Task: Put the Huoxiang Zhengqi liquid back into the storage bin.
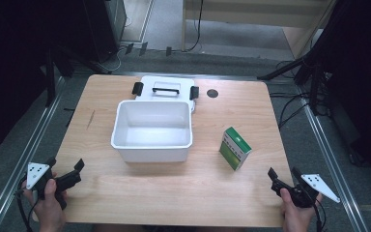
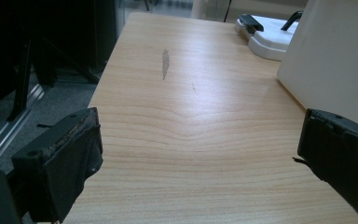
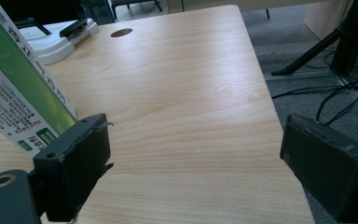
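The left gripper (image 1: 66, 170) at the lower left of the high view and the right gripper (image 1: 284, 175) at the lower right both had jaws spread wide, holding nothing. The green box (image 1: 235, 148) stood right of centre, beside the white bin (image 1: 152, 130), apart from both.

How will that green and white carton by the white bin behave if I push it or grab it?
The green and white carton stands upright on a narrow base, so a high push would probably tip it. It looks like thin cardboard, likely light, and may dent under a hard squeeze. Its flat sides should suit the jaws.
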`<state>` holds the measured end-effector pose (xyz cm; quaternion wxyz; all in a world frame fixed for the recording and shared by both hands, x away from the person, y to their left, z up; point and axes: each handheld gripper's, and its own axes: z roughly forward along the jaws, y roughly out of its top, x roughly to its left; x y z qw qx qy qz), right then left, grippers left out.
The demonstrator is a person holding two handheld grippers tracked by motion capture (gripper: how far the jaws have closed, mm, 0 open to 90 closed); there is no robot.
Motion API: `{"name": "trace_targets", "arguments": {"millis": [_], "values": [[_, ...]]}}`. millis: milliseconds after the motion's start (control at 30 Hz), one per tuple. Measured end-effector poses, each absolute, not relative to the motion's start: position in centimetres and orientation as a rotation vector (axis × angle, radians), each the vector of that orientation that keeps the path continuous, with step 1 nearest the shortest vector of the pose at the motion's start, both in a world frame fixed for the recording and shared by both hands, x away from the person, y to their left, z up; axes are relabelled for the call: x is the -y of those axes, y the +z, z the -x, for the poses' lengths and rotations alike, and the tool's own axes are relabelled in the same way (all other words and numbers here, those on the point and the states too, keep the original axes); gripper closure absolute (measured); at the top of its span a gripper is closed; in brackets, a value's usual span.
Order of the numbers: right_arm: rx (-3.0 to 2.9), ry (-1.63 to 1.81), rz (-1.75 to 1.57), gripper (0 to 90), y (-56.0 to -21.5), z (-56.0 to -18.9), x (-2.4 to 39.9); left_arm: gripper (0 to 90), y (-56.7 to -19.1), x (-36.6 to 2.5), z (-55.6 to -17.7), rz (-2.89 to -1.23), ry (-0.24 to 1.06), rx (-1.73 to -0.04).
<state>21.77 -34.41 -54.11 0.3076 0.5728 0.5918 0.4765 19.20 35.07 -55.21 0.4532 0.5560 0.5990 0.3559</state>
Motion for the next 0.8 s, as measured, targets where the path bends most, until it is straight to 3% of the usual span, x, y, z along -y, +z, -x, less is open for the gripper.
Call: {"name": "trace_targets", "arguments": {"millis": [433,800], "values": [[-1.683,1.144,-1.440,13.7,-53.4,-21.6,33.1,0.4,-55.2,-35.0,-19.1,-1.372,0.881,-1.474],[-1.919,0.992,-1.384,16.6,-50.4,-22.7,31.6,0.4,-55.2,-35.1,-19.2,-1.367,0.875,-1.477]]}}
